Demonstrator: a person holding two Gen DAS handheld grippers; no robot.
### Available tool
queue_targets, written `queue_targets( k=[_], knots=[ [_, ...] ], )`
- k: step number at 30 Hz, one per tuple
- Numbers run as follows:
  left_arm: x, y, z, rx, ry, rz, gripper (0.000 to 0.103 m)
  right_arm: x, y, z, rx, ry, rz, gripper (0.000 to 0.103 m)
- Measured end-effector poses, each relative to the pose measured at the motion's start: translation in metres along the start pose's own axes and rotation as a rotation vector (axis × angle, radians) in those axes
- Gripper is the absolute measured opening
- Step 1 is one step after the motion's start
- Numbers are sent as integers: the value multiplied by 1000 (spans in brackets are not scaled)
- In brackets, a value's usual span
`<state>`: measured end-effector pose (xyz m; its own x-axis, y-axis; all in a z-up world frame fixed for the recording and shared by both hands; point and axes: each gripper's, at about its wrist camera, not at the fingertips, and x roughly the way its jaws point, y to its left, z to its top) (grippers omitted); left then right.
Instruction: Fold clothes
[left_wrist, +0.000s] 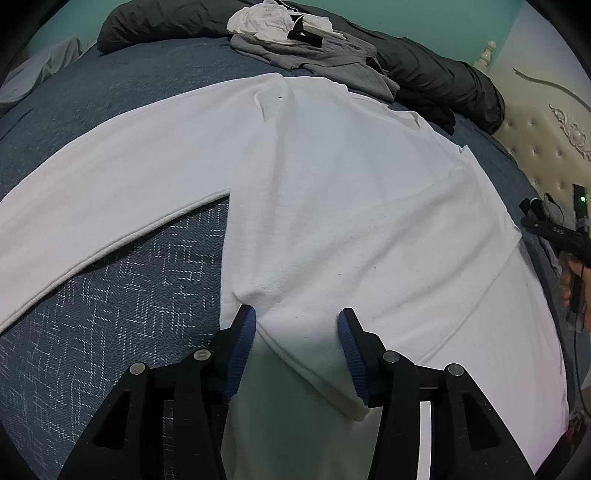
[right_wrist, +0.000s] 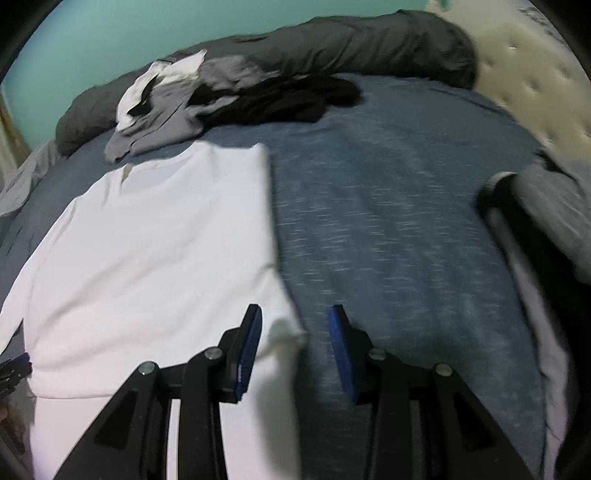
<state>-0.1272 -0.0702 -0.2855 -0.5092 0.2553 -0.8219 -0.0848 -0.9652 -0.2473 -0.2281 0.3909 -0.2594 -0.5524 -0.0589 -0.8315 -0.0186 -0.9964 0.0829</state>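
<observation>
Nearest in the left wrist view: left gripper (left_wrist: 296, 321), black with blue pads, fingers spread wide, a raised fold of the white long-sleeved shirt (left_wrist: 332, 192) lying between the pads but not clamped. Closing there would likely pinch that fold near the hem. Just to the left, bare blue patterned bedspread (left_wrist: 122, 306), then the shirt's left sleeve (left_wrist: 110, 192) running out long and diagonal toward the lower left edge. Shirt body stretching straight ahead from the pads, long axis pointing away toward the collar (left_wrist: 402, 116) at the far end. At the far right edge, the other hand-held tool, small and partly cut off.

Nearest in the right wrist view, blurred: right gripper (right_wrist: 294, 321), also spread wide, pinching nothing. A lifted corner of the shirt's right edge poking in between its fingers, closer to the left pad; bedspread showing under the right pad. Shirt body lying ahead and to the left of this gripper, right edge straight and already folded in.

Judgement: unfolded sleeve sits on the left side, so left gripper is the nearer tool for it.

Farther back: heap of unfolded clothes (right_wrist: 221, 99), grey, white and black. Beyond that, dark grey duvet (right_wrist: 351, 44) along the teal wall.
</observation>
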Motion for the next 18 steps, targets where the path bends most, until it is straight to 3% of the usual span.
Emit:
queue_targets(
  k=[5, 12, 18],
  knots=[
    [-1, 2, 1, -11, -2, -12, 51, 29, -4, 2, -2, 89, -51, 38],
    [-18, 4, 6, -27, -48, -9, 51, 12, -22, 45, 108, -34, -27, 38],
    [-13, 12, 9, -50, -42, -15, 52, 32, -13, 101, 102, -12, 45, 38]
  ],
)
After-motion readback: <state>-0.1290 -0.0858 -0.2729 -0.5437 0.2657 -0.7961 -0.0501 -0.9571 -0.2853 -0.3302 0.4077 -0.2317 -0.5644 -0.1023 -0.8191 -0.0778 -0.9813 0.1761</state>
